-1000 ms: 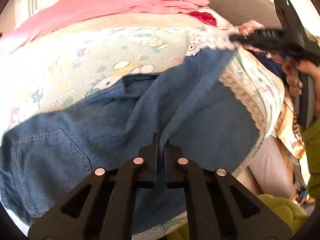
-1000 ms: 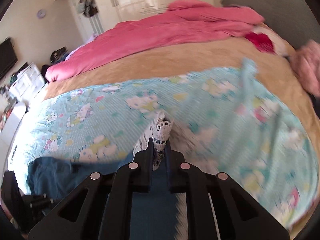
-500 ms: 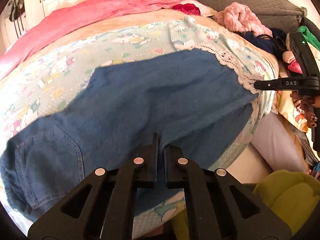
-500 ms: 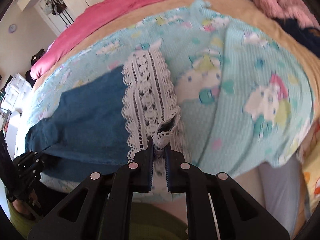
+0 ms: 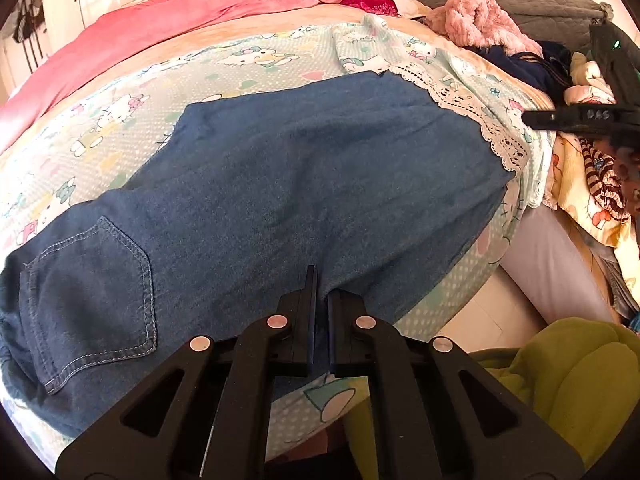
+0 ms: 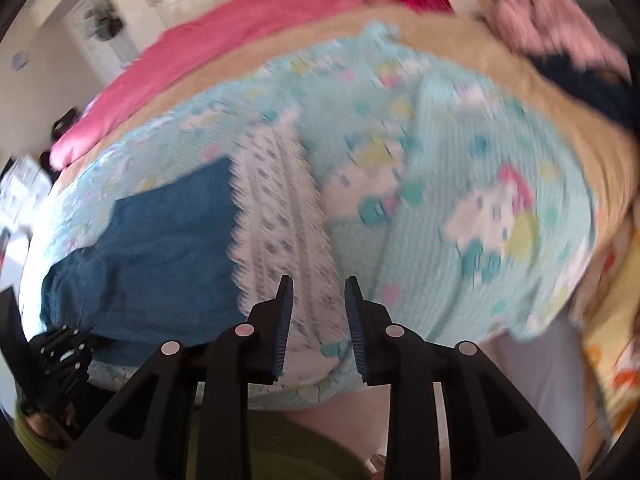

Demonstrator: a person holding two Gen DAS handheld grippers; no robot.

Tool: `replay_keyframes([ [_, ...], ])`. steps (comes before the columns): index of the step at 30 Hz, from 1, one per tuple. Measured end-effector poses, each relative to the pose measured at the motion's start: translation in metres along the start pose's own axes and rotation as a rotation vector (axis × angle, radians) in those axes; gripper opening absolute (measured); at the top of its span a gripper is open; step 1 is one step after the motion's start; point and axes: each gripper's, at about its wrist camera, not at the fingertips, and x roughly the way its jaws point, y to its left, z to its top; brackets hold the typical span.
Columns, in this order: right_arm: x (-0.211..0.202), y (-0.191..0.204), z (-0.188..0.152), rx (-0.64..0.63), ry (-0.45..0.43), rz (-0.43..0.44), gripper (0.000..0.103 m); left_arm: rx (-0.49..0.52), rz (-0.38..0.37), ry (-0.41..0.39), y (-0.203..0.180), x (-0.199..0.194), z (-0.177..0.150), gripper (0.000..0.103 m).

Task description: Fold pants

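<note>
Blue denim pants [image 5: 288, 184] with a white lace hem [image 5: 472, 108] lie flat across the light blue cartoon blanket [image 5: 248, 60]; a back pocket [image 5: 88, 288] shows at the left. My left gripper [image 5: 322, 284] is shut on the near edge of the denim. My right gripper [image 6: 318, 292] is open and empty, just above the lace hem [image 6: 280, 216] at the bed's edge. The right gripper also shows at the right of the left wrist view [image 5: 568, 118]. The right wrist view is blurred.
A pink quilt [image 5: 168, 12] lies along the far side of the bed. A fluffy pink garment [image 5: 476, 20] and dark clothes [image 5: 532, 64] sit at the far right. A green cushion [image 5: 568, 380] is below the bed edge.
The pants were drawn out flat on the blanket. My right gripper let go of the lace hem and opened, pulling back a little. My left gripper stays shut on the denim.
</note>
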Motion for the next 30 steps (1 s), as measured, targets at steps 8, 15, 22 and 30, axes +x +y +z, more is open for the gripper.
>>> replay_keyframes([
  [8, 0.025, 0.096, -0.038, -0.502, 0.09, 0.136, 0.029, -0.002, -0.002, -0.006, -0.001, -0.006, -0.003, 0.0],
  [15, 0.046, 0.129, -0.057, -0.742, 0.036, 0.007, 0.042, -0.019, -0.018, -0.007, 0.0, -0.01, -0.003, 0.0],
  [22, 0.047, 0.112, -0.055, -0.7, 0.142, 0.13, 0.004, -0.001, -0.045, 0.023, -0.002, -0.016, -0.01, 0.0],
  [30, 0.054, 0.1, -0.05, -0.625, 0.214, 0.179, 0.028, -0.059, -0.091, 0.058, 0.01, -0.012, -0.022, 0.006],
])
